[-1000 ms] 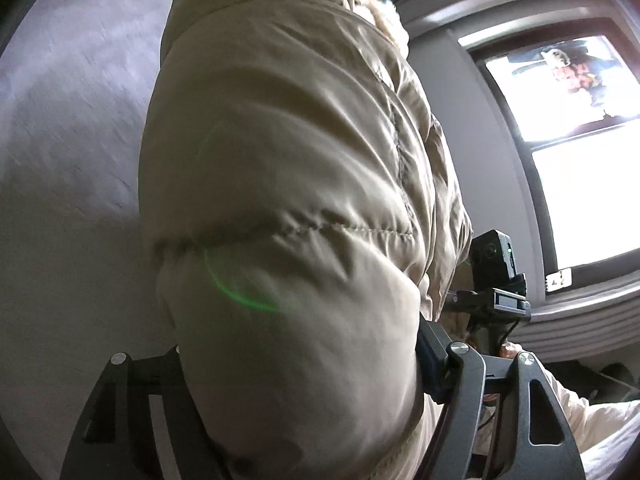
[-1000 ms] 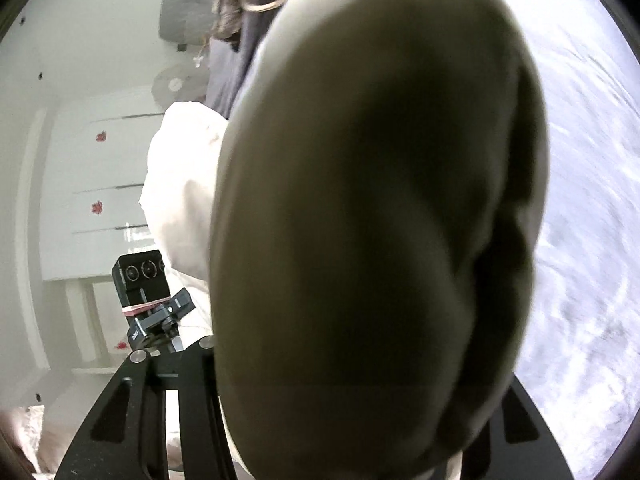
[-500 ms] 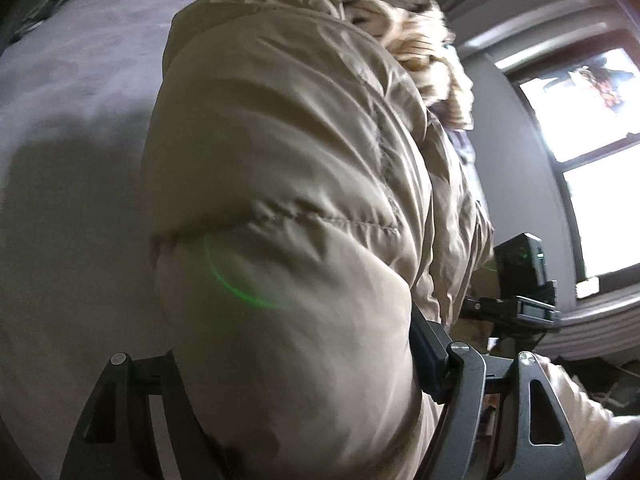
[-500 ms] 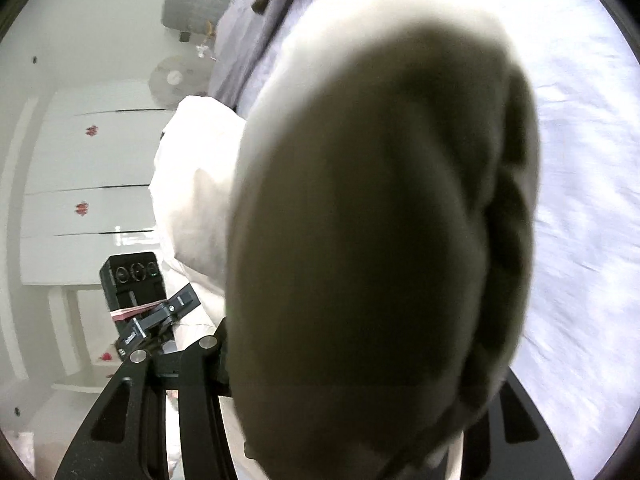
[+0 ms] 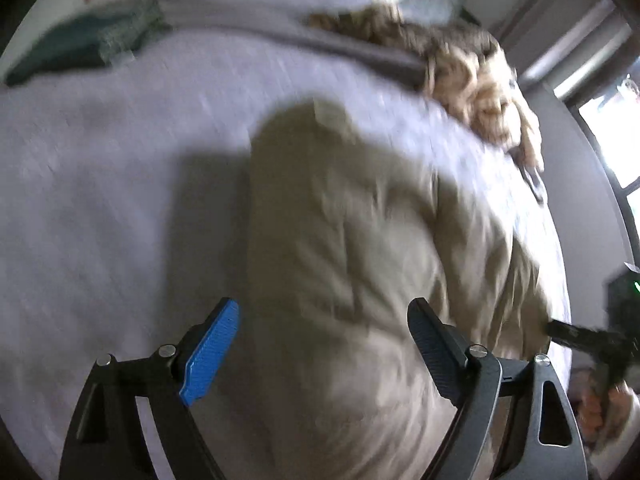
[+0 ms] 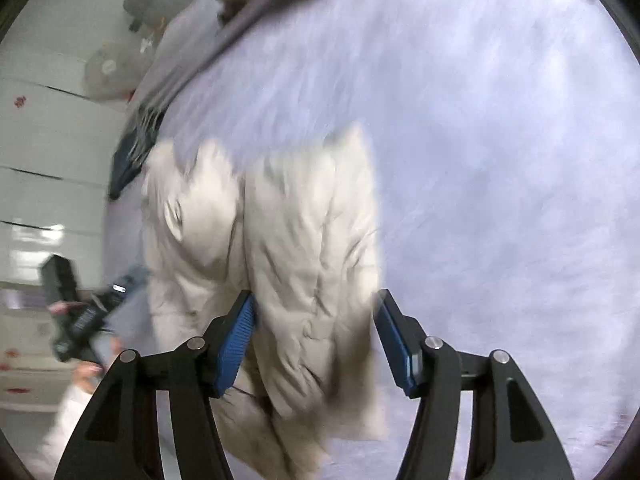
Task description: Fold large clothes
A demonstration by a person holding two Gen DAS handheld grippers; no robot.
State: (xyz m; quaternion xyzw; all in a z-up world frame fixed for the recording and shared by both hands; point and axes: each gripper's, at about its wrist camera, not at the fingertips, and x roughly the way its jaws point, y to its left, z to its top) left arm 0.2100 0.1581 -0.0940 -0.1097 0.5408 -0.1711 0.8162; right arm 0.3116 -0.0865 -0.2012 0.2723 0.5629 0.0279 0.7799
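Beige puffer coat (image 5: 352, 264) on bed (image 5: 100, 200), between both grippers' opening jaws, released.

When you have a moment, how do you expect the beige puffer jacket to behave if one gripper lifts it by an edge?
The jacket would probably sag and unfold, since it lies in soft folds. Its puffy quilting suggests it is light but springy. The smooth shell may slip from the pads.

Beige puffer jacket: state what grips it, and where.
Nothing grips it. The beige quilted puffer jacket lies on the bed between both opening tongs, left and right.
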